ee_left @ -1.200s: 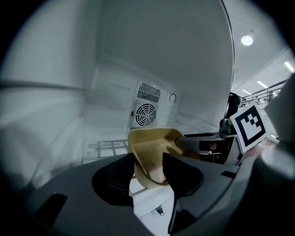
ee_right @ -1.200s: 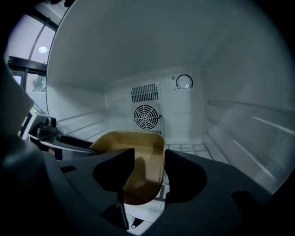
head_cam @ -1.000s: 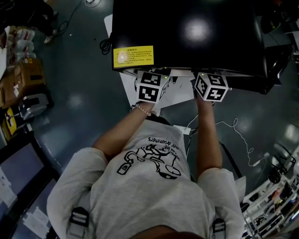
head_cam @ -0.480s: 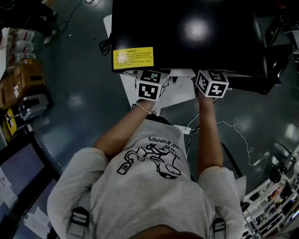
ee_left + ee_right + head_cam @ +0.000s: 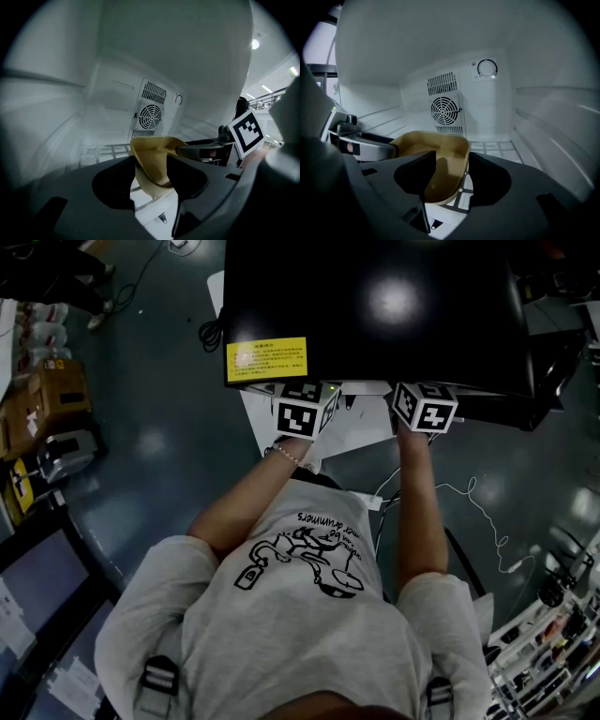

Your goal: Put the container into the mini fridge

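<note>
A tan open container (image 5: pixel 151 169) (image 5: pixel 440 161) is inside the white mini fridge (image 5: pixel 375 306), low over its wire shelf (image 5: pixel 492 150). I cannot tell whether it rests there. My left gripper (image 5: pixel 151 161) straddles one corner of the rim. Its jaws are opening, with the container's wall still between them. My right gripper (image 5: pixel 452 159) is shut on the opposite corner, one jaw inside and one outside. Each gripper view shows the other gripper across the container. From the head view only the two marker cubes (image 5: pixel 302 411) (image 5: pixel 427 409) show at the fridge's front edge.
A fan grille (image 5: pixel 445 108) and a round dial (image 5: pixel 487 68) are on the fridge's back wall. The fridge's black top carries a yellow label (image 5: pixel 267 357). A white cable (image 5: pixel 478 502) lies on the dark floor at right. Boxes (image 5: pixel 47 399) stand at left.
Both marker cubes have crept slightly further under the fridge's front edge. The person's arms have barely shifted.
</note>
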A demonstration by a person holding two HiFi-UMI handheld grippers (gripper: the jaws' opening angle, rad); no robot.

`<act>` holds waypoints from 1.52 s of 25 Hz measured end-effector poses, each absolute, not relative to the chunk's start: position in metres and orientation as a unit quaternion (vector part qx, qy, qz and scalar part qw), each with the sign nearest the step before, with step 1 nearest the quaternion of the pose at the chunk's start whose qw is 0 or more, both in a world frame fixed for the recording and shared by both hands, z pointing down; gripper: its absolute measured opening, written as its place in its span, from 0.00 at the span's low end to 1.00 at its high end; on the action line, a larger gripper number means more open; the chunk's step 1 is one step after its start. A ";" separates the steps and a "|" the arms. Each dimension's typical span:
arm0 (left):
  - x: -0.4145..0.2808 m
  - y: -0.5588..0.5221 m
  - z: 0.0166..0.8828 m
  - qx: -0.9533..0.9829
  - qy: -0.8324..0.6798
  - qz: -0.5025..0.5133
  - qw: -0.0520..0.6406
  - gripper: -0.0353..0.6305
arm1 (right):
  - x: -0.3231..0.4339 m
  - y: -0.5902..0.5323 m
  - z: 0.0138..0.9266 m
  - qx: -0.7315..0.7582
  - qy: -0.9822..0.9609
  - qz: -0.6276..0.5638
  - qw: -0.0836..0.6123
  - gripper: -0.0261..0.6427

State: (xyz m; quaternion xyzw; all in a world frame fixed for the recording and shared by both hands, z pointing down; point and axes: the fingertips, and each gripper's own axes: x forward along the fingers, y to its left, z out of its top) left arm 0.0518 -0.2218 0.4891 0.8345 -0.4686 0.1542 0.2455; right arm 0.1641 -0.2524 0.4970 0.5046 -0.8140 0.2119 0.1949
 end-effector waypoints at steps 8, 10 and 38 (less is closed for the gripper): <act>0.052 -0.226 0.490 0.833 -0.471 0.155 0.244 0.36 | 0.165 -0.255 0.500 0.505 -0.813 0.211 0.198 0.36; 0.053 -0.226 0.487 0.835 -0.472 0.151 0.239 0.36 | 0.166 -0.256 0.497 0.510 -0.813 0.205 0.195 0.36; 0.059 -0.209 0.444 0.856 -0.470 0.117 0.182 0.38 | 0.163 -0.227 0.452 0.536 -0.818 0.130 0.163 0.39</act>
